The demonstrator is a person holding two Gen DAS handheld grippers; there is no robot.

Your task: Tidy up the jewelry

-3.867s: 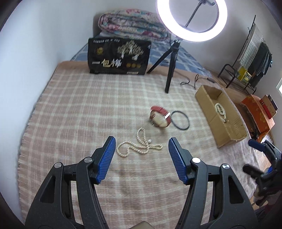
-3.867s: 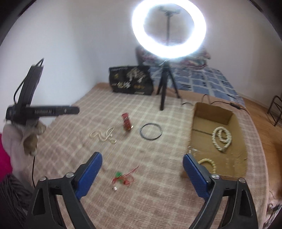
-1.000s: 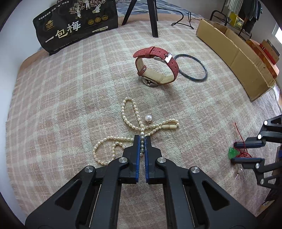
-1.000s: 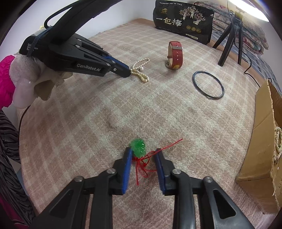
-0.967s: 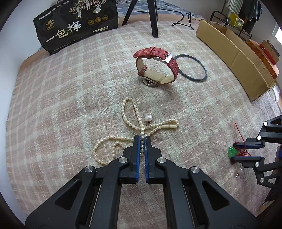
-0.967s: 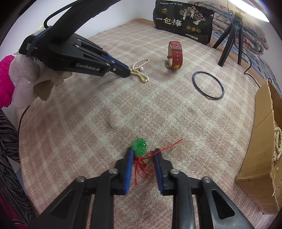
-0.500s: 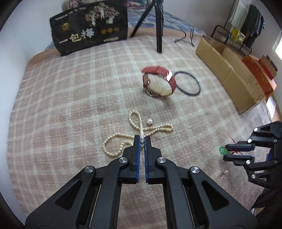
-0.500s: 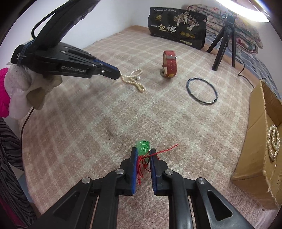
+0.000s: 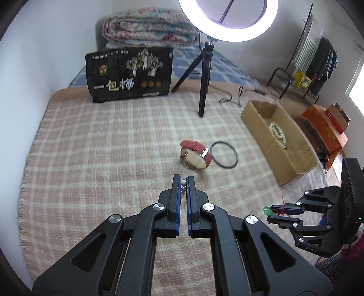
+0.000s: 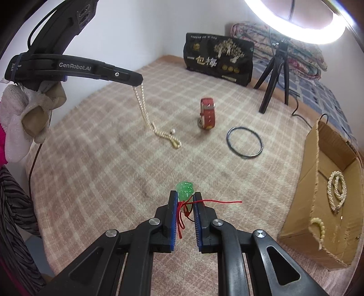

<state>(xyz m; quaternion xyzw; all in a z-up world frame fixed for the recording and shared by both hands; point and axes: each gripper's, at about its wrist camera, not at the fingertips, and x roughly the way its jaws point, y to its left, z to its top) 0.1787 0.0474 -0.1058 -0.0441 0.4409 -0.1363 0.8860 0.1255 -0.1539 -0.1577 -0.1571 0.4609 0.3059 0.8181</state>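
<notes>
Left tongs point(image 9: 183, 182) clamped on pearl necklace point(image 10: 145, 111); strand hangs, tail trails on bed blanket point(image 10: 102, 159). Risk: dragging tail snags red watch point(image 10: 207, 113). Right tongs point(image 10: 184, 200) pinch green pendant point(image 10: 185, 190) by red cord point(image 10: 218, 201); thin grip may slip before cardboard box point(image 10: 327, 227).

Plaid blanket point(image 9: 95, 145), pink and cream, covering the bed. White walls point(image 9: 56, 29). Ring light point(image 9: 227, 20) on black tripod point(image 9: 203, 75) at 12 o'clock. Folded floral quilt point(image 9: 145, 29) at 11 o'clock, black printed bag point(image 9: 129, 75) before it. Clothes rack point(image 9: 318, 57) at 2 o'clock.
</notes>
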